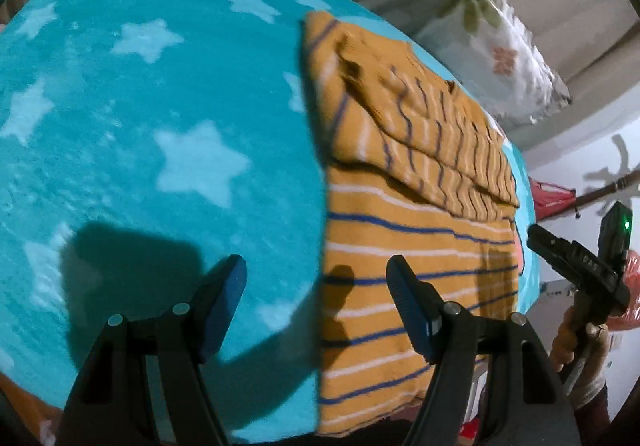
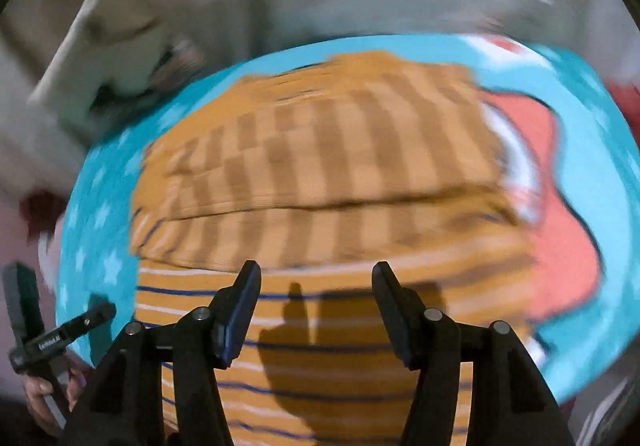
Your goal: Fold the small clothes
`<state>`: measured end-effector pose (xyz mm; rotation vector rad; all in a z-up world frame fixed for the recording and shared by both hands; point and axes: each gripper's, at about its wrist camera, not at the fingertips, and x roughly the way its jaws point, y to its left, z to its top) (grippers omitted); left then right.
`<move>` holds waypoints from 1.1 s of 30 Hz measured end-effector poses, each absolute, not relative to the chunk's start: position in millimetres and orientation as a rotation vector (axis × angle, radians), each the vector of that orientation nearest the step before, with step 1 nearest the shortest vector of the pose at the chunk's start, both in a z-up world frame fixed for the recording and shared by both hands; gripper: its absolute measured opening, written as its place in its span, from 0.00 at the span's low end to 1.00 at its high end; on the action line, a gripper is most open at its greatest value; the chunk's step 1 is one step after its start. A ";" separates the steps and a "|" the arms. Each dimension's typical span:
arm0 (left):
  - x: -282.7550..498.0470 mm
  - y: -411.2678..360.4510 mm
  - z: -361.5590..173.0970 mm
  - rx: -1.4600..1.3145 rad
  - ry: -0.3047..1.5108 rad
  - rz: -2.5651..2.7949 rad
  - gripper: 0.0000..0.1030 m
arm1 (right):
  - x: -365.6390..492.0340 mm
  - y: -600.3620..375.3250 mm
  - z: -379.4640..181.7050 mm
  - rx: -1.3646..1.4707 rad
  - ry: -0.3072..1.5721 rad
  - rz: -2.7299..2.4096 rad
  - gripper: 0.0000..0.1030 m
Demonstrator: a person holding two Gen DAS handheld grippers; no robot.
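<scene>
Mustard striped top (image 1: 416, 266) is laid flat on the teal star blanket (image 1: 160, 126), long axis running away from both grippers, sleeve folded across. Left gripper (image 1: 316, 310) and right gripper (image 2: 316, 310) are held spread, empty, above its near end.

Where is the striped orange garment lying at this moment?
The striped orange garment lies on the turquoise star blanket, at the right of the left wrist view. In the right wrist view it fills the centre, just beyond the open right gripper.
</scene>
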<state>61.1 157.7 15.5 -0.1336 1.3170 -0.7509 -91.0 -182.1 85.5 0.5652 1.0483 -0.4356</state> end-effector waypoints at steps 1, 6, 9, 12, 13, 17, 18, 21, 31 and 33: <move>56.3 153.8 11.9 -0.122 1.318 -0.749 0.72 | -108.3 -193.4 83.0 0.578 1.045 -0.472 0.61; 23.7 139.2 12.2 -0.039 1.236 -0.733 0.75 | -162.6 -215.7 51.2 0.685 1.058 -0.470 0.61; -11.9 131.8 11.5 -0.013 1.217 -0.757 0.75 | -192.1 -199.0 31.8 0.735 1.060 -0.386 0.61; -51.0 134.8 13.2 0.048 1.189 -0.724 0.72 | -225.3 -174.3 32.0 0.647 1.062 -0.329 0.61; -63.4 140.3 14.5 0.046 1.185 -0.715 0.72 | -235.5 -168.5 30.8 0.629 1.078 -0.311 0.61; -95.8 174.6 11.8 -0.054 1.191 -0.677 0.72 | -269.8 -159.5 12.7 0.660 1.133 -0.251 0.62; -100.7 180.6 7.3 -0.087 1.211 -0.673 0.72 | -278.1 -159.5 5.8 0.674 1.145 -0.257 0.63; -107.3 204.7 -3.5 -0.207 1.246 -0.669 0.77 | -288.4 -159.9 -9.1 0.748 1.128 -0.229 0.64; -115.9 159.6 -39.7 -0.074 1.235 -0.790 0.86 | -247.4 -144.3 -52.9 0.848 1.141 -0.119 0.72; -113.9 148.4 -49.2 -0.046 1.246 -0.782 0.86 | -238.9 -140.0 -59.1 0.867 1.142 -0.138 0.72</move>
